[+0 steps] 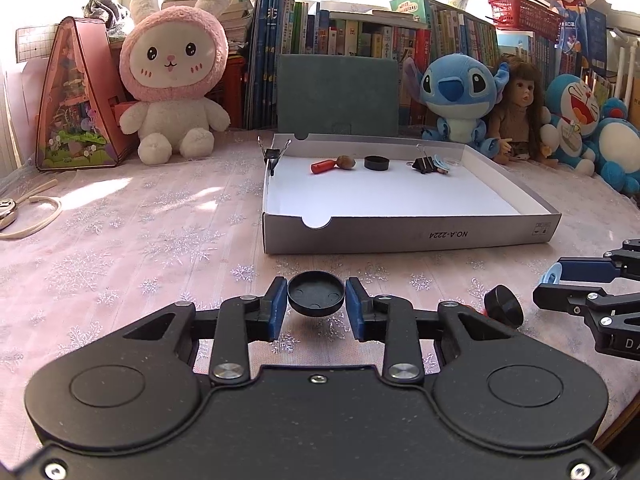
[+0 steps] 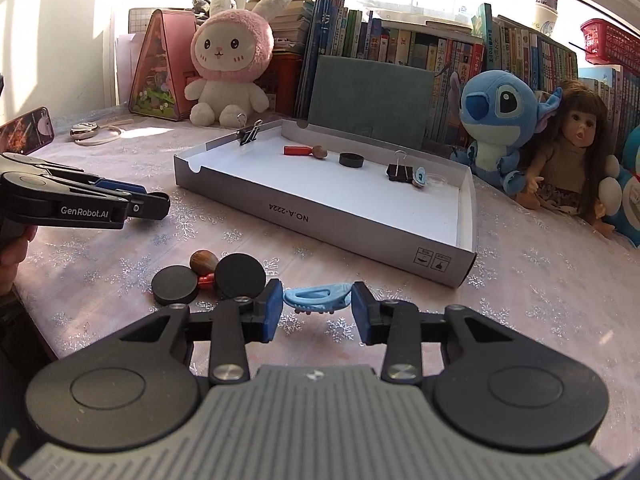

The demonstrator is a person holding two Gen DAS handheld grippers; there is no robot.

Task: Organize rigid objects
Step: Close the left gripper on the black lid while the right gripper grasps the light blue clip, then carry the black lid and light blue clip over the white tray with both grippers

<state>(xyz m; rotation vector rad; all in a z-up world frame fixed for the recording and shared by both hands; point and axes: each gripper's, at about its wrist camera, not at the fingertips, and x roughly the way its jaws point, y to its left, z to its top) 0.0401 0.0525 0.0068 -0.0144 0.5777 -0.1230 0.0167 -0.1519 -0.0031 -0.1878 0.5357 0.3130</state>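
My left gripper (image 1: 316, 304) is shut on a black round cap (image 1: 316, 293), held just above the tablecloth in front of the grey box lid tray (image 1: 408, 236). My right gripper (image 2: 317, 309) is shut on a light blue hair clip (image 2: 316, 298). It also shows in the left wrist view (image 1: 556, 282) at the right. On the cloth left of it lie two black discs (image 2: 175, 284) (image 2: 240, 275), a brown wooden knob (image 2: 203, 262) and a small red piece (image 2: 206, 280). The tray (image 2: 320, 216) holds a red peg (image 2: 298, 150), a black cap (image 2: 351, 159), binder clips (image 2: 400, 172) and a blue clip (image 2: 421, 176).
Plush rabbit (image 1: 174, 76), Stitch toy (image 1: 456, 96), a doll (image 1: 518, 108) and rows of books line the back. A pink triangular case (image 1: 76, 100) stands at the far left. A cord with a metal piece (image 1: 24, 212) lies at the left edge. A phone (image 2: 28, 130) is at the left.
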